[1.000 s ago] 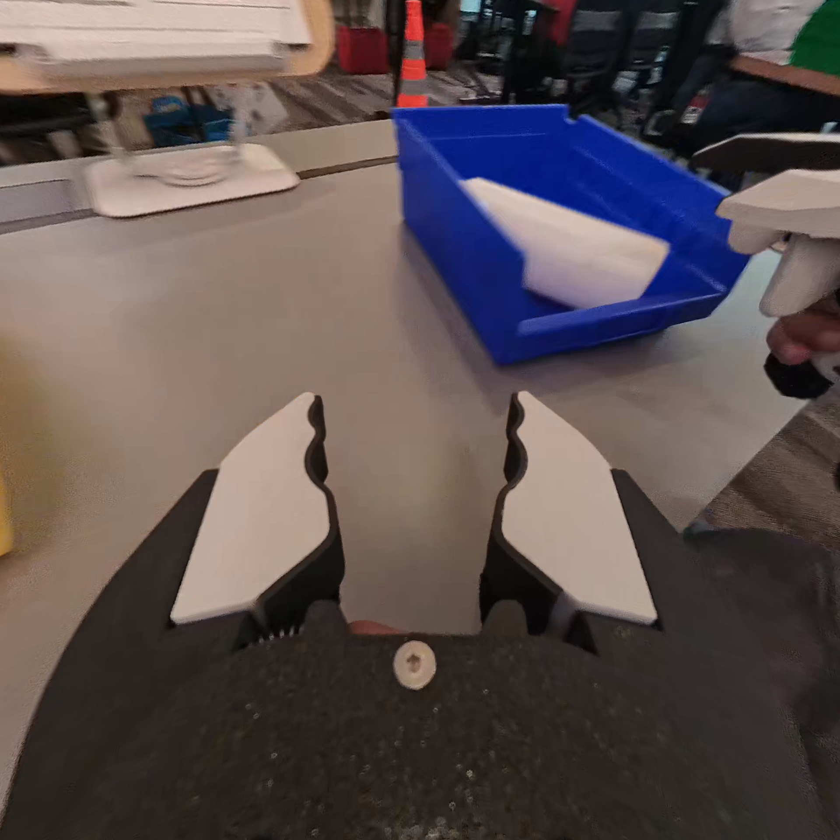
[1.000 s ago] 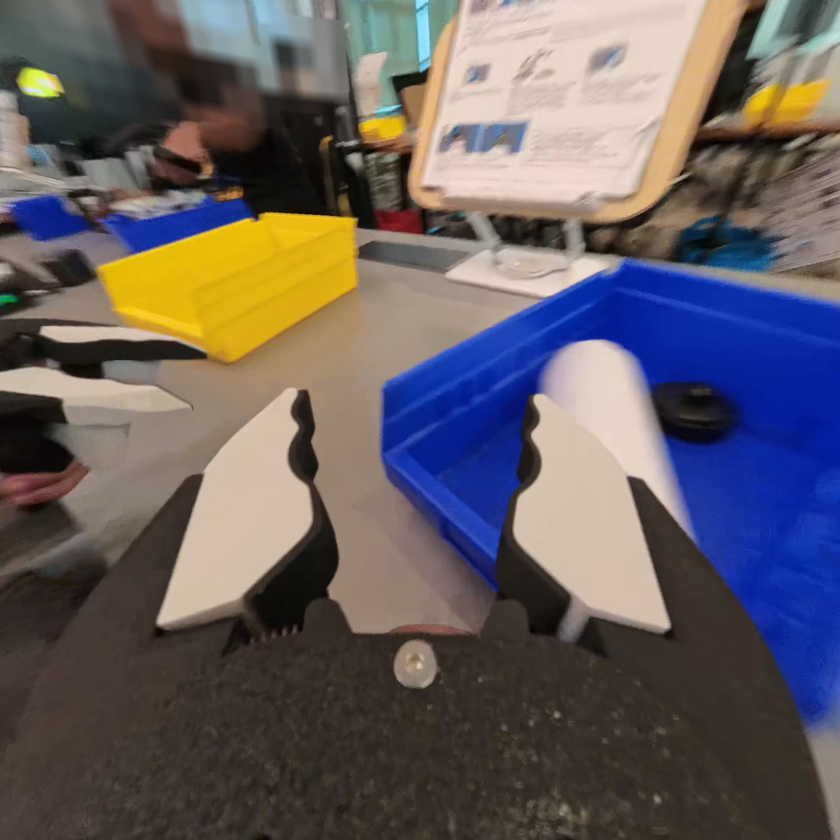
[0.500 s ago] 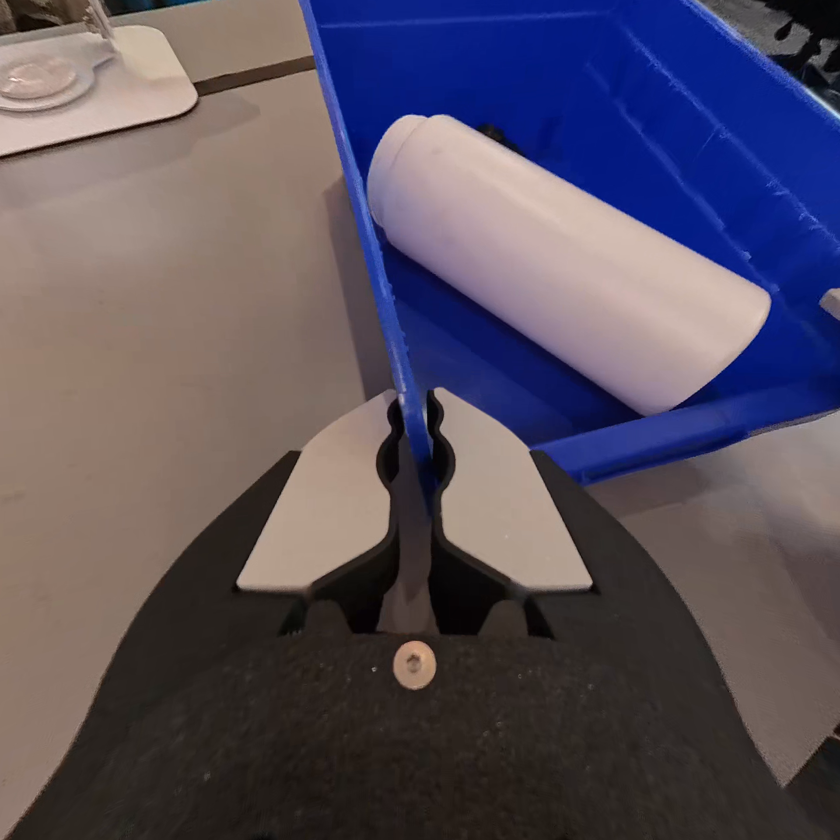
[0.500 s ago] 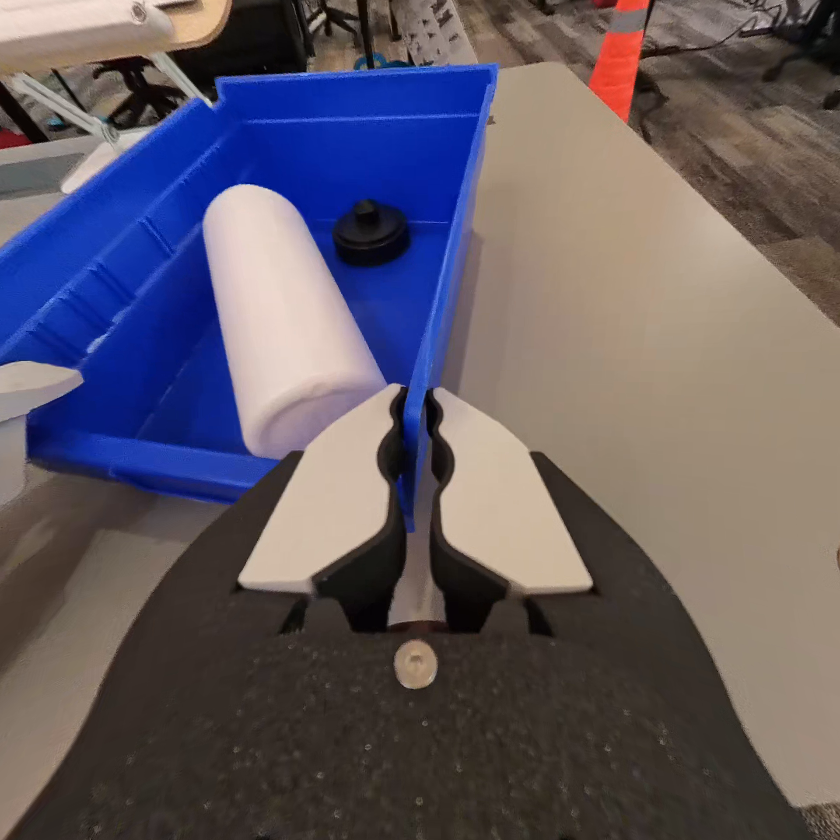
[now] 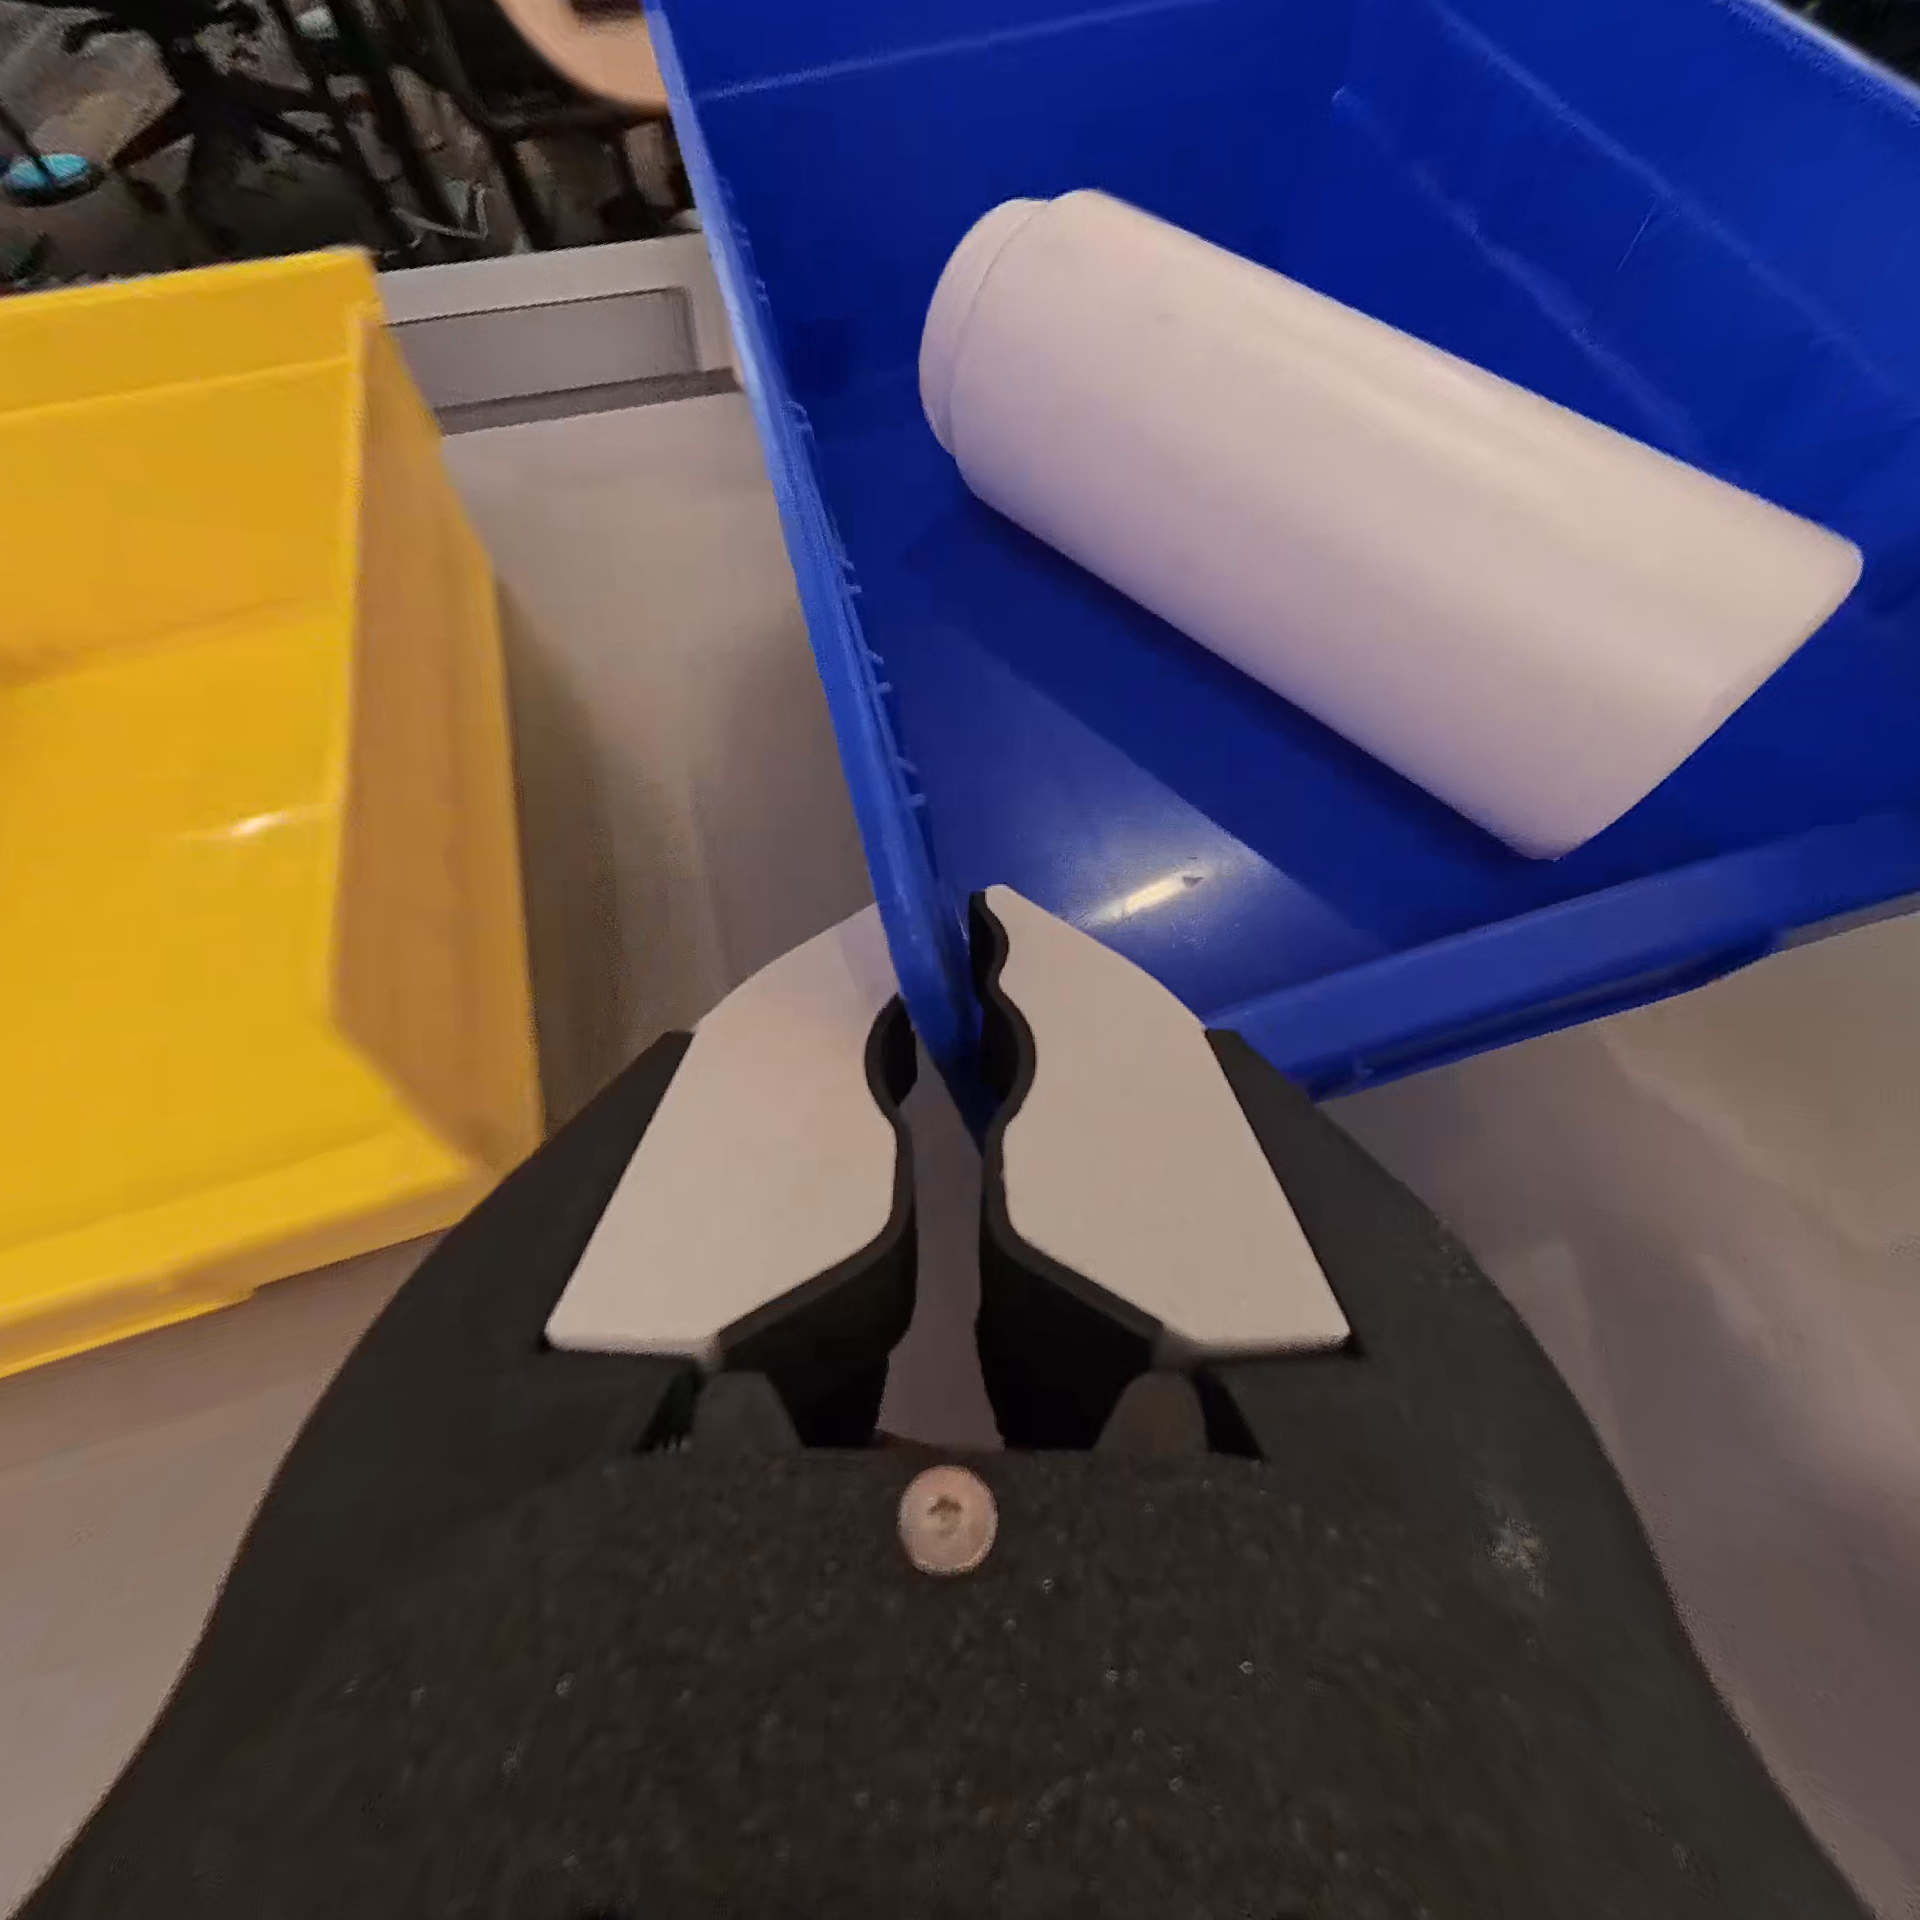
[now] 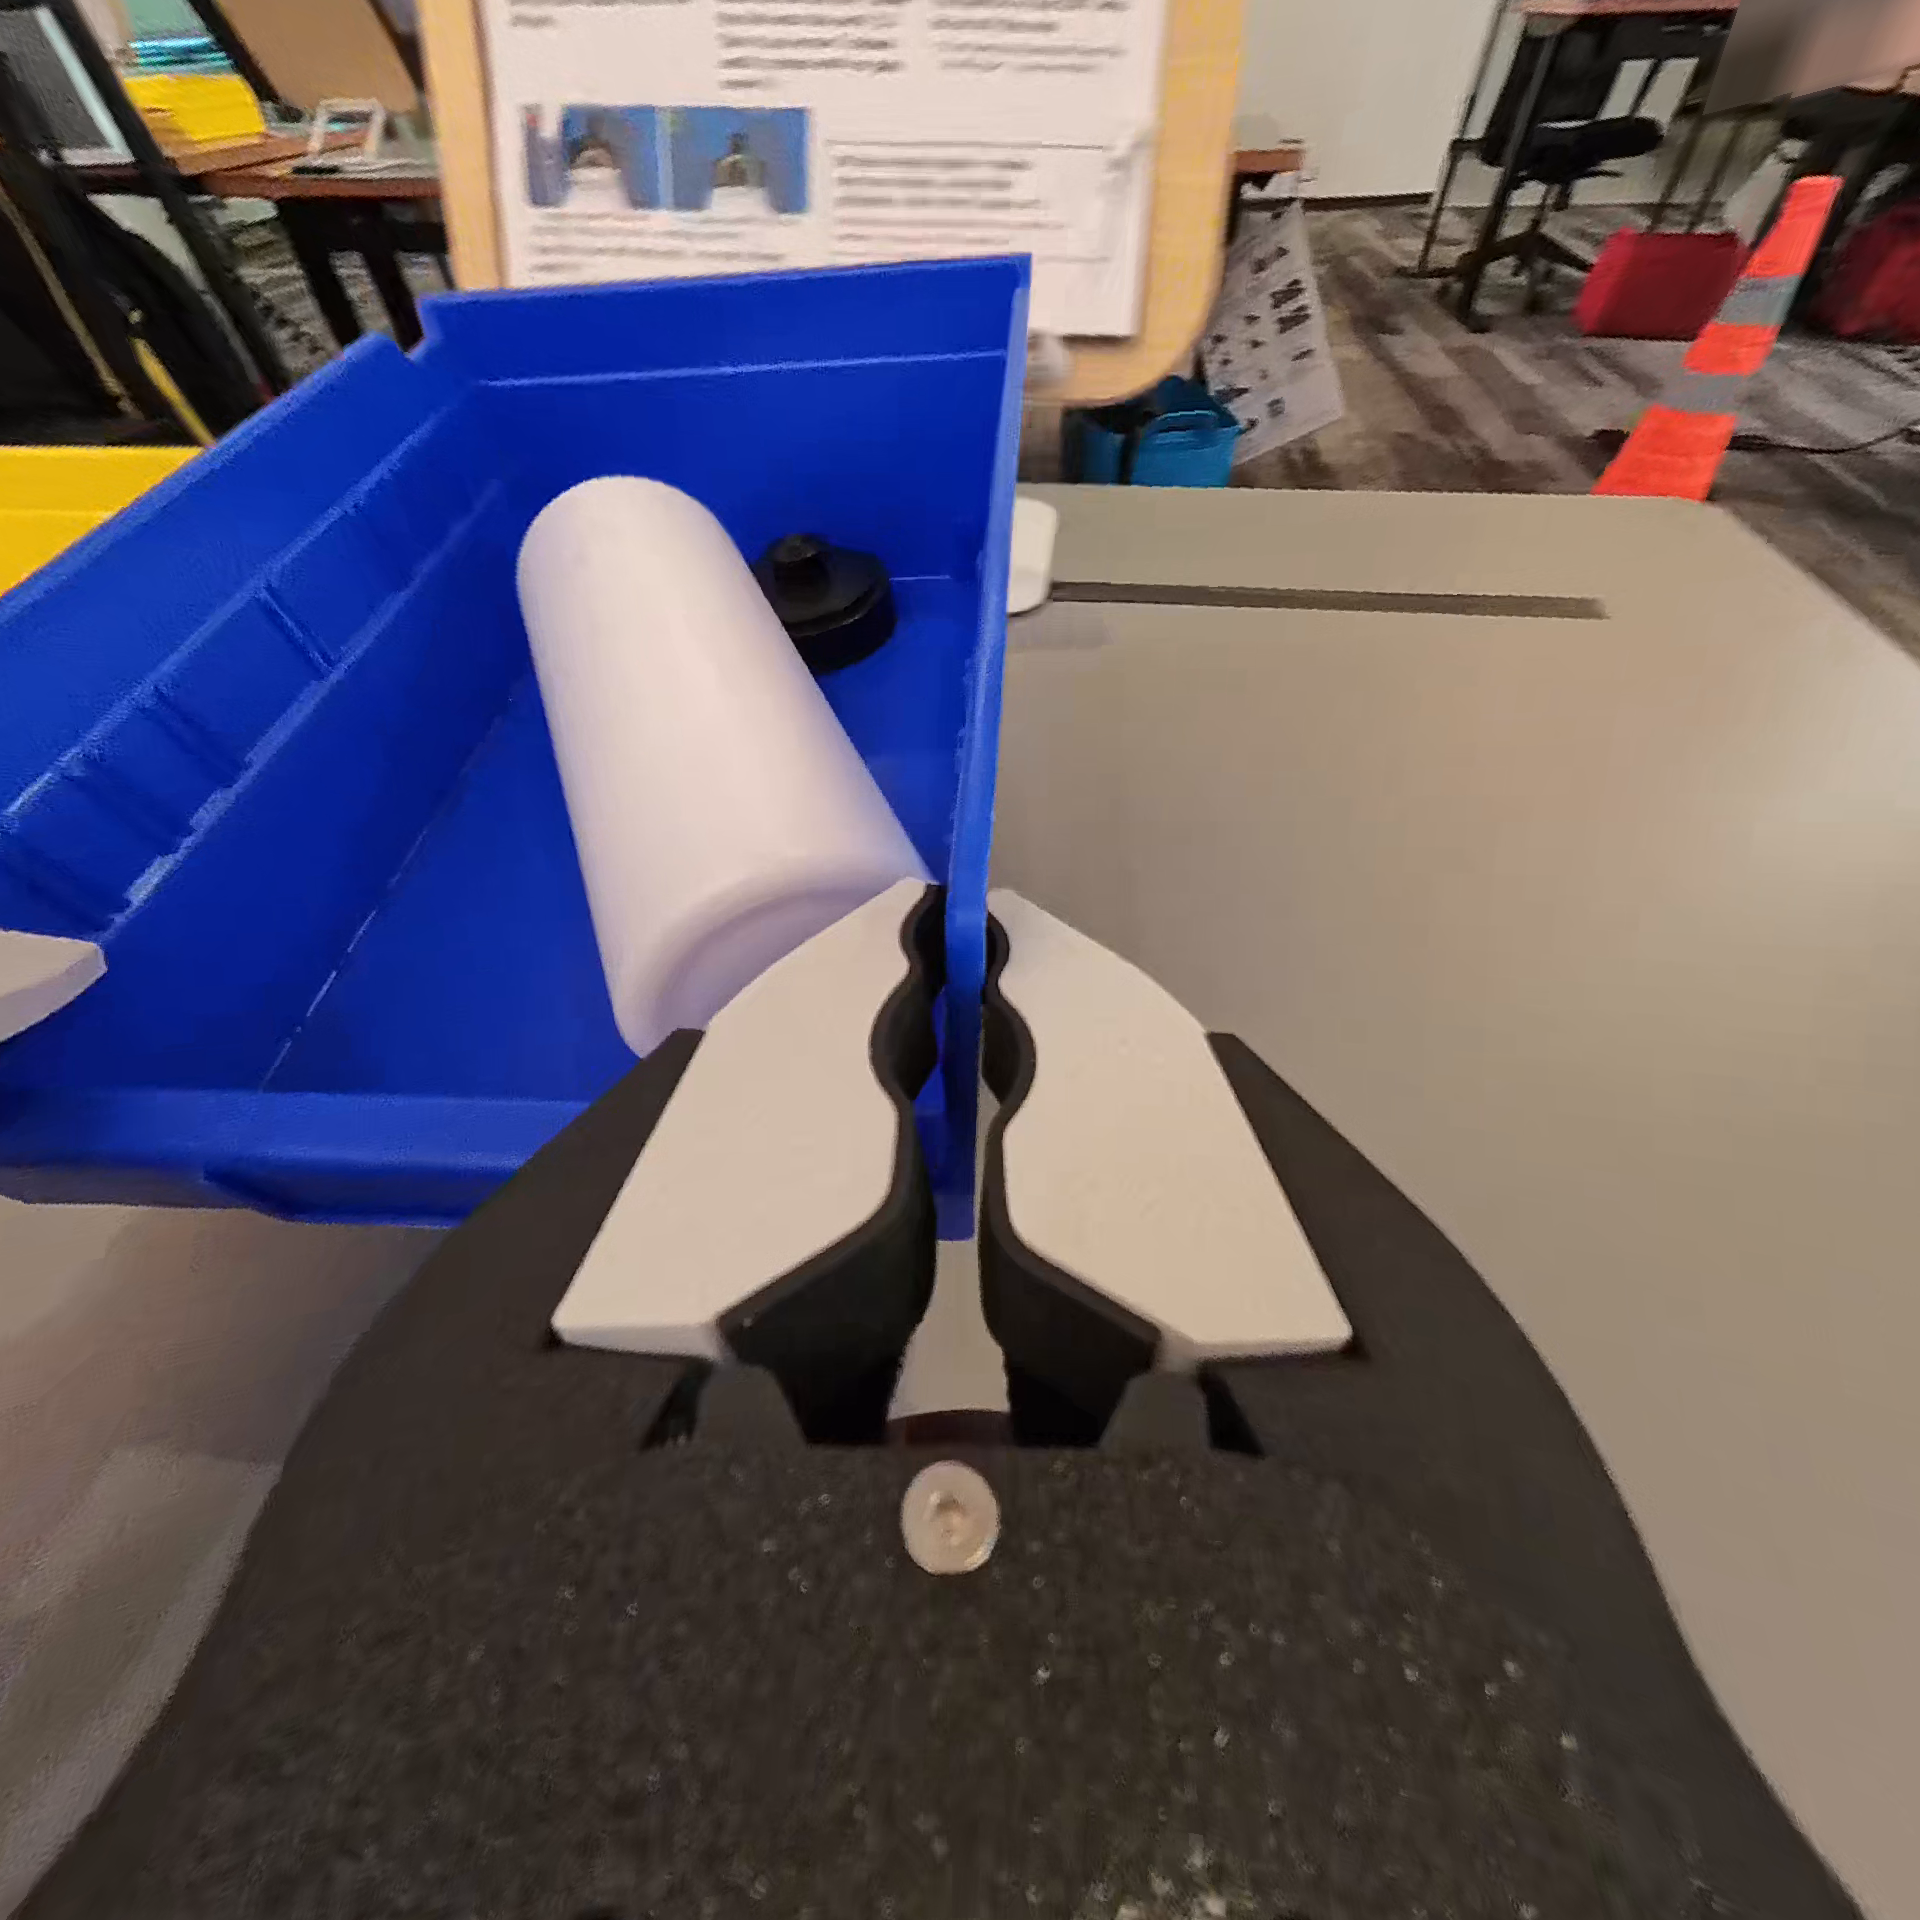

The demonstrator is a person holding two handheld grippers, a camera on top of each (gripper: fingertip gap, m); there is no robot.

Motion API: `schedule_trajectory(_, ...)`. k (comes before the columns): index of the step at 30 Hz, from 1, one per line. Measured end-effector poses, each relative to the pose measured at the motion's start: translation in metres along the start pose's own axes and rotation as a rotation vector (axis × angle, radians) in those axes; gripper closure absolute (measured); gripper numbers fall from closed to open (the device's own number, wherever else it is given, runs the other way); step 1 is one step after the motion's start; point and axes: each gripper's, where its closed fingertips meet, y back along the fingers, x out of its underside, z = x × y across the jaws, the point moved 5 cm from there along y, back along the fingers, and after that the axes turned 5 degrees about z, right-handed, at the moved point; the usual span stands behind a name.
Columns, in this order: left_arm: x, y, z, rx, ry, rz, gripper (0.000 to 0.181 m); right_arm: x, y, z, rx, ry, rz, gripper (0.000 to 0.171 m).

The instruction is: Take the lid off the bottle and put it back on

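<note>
The left hand-held gripper [image 5: 951, 961] has its two white fingers drawn close, pinching a thin blue bin wall [image 5: 914, 831] between the tips. The right hand-held gripper [image 6: 961, 914] is pressed together the same way on the opposite wall [image 6: 977, 727] of the bin. A white fingertip [image 6: 42, 977] of the left one shows at the left edge of the right wrist view.

Grey table [image 6: 1455, 831] with a dark slot [image 6: 1330, 603] running across its far part. Behind it, a light wooden board [image 6: 1195, 208] carrying a printed sheet [image 6: 831, 125]. Floor [image 6: 1455, 395]: grey wood-look planks. At right, an orange cone with grey bands [image 6: 1725, 364], red containers [image 6: 1652, 281] and a black office chair [image 6: 1558, 156]. At left, a brown desk [image 6: 312, 182] with clutter. Pale rear wall [image 6: 1351, 94].
</note>
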Motion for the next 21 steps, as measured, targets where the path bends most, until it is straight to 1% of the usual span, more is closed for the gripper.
schedule_trajectory(5,0.025,-0.011,0.047,-0.039,0.011,0.071,0.175,0.022,-0.033,0.048,-0.071,-0.008,0.061,0.167)
schedule_trajectory(7,0.035,-0.018,0.056,-0.022,0.012,0.073,0.173,0.036,-0.042,0.057,-0.093,0.032,0.105,0.167)
schedule_trajectory(9,0.037,-0.014,0.055,0.026,0.022,0.070,0.169,0.039,-0.044,0.059,-0.112,0.081,0.062,0.165)
schedule_trajectory(10,0.036,-0.009,0.052,0.072,0.038,0.068,0.164,0.039,-0.044,0.058,-0.115,0.095,0.068,0.164)
schedule_trajectory(11,0.032,0.000,0.049,0.124,0.067,0.038,0.155,0.036,-0.041,0.055,-0.121,0.111,0.053,0.161)
schedule_trajectory(13,0.019,0.026,0.047,0.193,0.115,-0.060,0.139,0.029,-0.031,0.051,-0.170,0.122,0.015,0.154)
schedule_trajectory(14,0.010,0.043,0.051,0.203,0.121,-0.122,0.134,0.028,-0.024,0.050,-0.214,0.143,0.013,0.150)
schedule_trajectory(16,-0.001,0.075,0.070,0.156,0.099,-0.238,0.134,0.028,-0.010,0.046,-0.301,0.199,0.003,0.135)
schedule_trajectory(17,-0.002,0.088,0.087,0.103,0.081,-0.265,0.148,0.028,-0.004,0.045,-0.352,0.215,-0.003,0.135)
schedule_trajectory(18,-0.002,0.098,0.109,0.035,0.089,-0.287,0.153,0.027,0.001,0.045,-0.396,0.220,-0.012,0.135)
schedule_trajectory(19,0.000,0.106,0.134,-0.031,0.112,-0.295,0.152,0.025,0.004,0.044,-0.422,0.208,-0.023,0.135)
schedule_trajectory(20,0.005,0.110,0.161,-0.090,0.142,-0.286,0.145,0.023,0.005,0.045,-0.437,0.185,-0.031,0.135)
schedule_trajectory(21,0.014,0.110,0.188,-0.146,0.180,-0.250,0.134,0.022,0.006,0.046,-0.457,0.170,-0.032,0.135)
